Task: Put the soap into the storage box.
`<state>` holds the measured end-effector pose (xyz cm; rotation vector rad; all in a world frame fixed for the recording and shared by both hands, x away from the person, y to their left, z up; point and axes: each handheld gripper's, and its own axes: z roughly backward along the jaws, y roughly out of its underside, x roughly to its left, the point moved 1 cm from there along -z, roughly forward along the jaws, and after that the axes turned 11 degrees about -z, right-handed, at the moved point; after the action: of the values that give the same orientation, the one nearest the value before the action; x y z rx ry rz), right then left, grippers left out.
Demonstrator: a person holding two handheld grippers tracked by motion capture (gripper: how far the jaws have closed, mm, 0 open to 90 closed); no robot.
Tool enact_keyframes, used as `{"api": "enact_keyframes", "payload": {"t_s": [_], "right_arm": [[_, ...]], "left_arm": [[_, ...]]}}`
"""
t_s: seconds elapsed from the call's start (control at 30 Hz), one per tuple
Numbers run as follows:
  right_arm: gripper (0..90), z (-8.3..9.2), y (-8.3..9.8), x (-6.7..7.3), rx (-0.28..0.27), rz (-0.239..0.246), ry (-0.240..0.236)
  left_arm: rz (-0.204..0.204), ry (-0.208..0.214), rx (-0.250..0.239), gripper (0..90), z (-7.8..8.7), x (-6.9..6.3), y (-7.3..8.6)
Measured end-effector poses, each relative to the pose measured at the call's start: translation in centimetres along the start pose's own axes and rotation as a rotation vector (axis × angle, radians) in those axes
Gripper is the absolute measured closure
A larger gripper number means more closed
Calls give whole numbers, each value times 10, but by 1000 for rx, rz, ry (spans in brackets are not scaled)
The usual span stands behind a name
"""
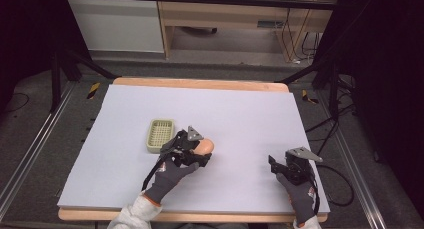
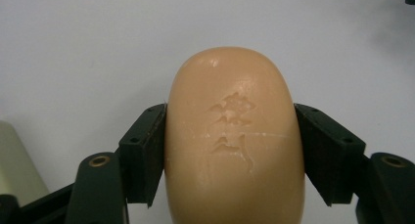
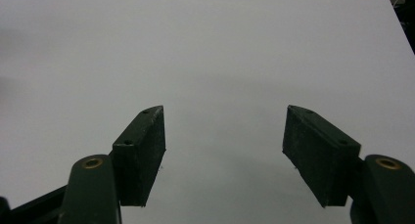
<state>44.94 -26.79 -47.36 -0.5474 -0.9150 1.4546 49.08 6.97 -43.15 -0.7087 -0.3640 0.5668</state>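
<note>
A peach-coloured oval bar of soap (image 2: pixel 235 136) with a stamped mark sits between the jaws of my left gripper (image 2: pixel 230 114), whose pads press on both its sides. In the high view the left gripper (image 1: pixel 202 151) holds the soap (image 1: pixel 206 146) just above the white mat, right of a pale green soap dish (image 1: pixel 161 135). My right gripper (image 1: pixel 274 165) rests near the mat's front right. Its jaws (image 3: pixel 225 119) stand apart over bare mat with nothing between them.
The slotted soap dish has nothing in it, and a corner of the dish (image 2: pixel 14 165) shows at the left gripper view's lower left. The white mat (image 1: pixel 240 114) covers a wooden table. Dark stands, cables and a desk lie beyond the far edge.
</note>
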Motion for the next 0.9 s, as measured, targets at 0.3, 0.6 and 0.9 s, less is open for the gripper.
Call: {"api": "enact_keyframes", "payload": {"t_s": [0.3, 0.6, 0.9], "right_arm": [[322, 0, 0, 0, -1, 1, 5], [319, 1, 0, 0, -8, 6, 0], [316, 2, 0, 2, -8, 5, -3]], "left_arm": [[19, -17, -25, 319, 18, 7, 11], [36, -35, -32, 319, 30, 16, 20], [82, -70, -48, 319, 42, 34, 29]]}}
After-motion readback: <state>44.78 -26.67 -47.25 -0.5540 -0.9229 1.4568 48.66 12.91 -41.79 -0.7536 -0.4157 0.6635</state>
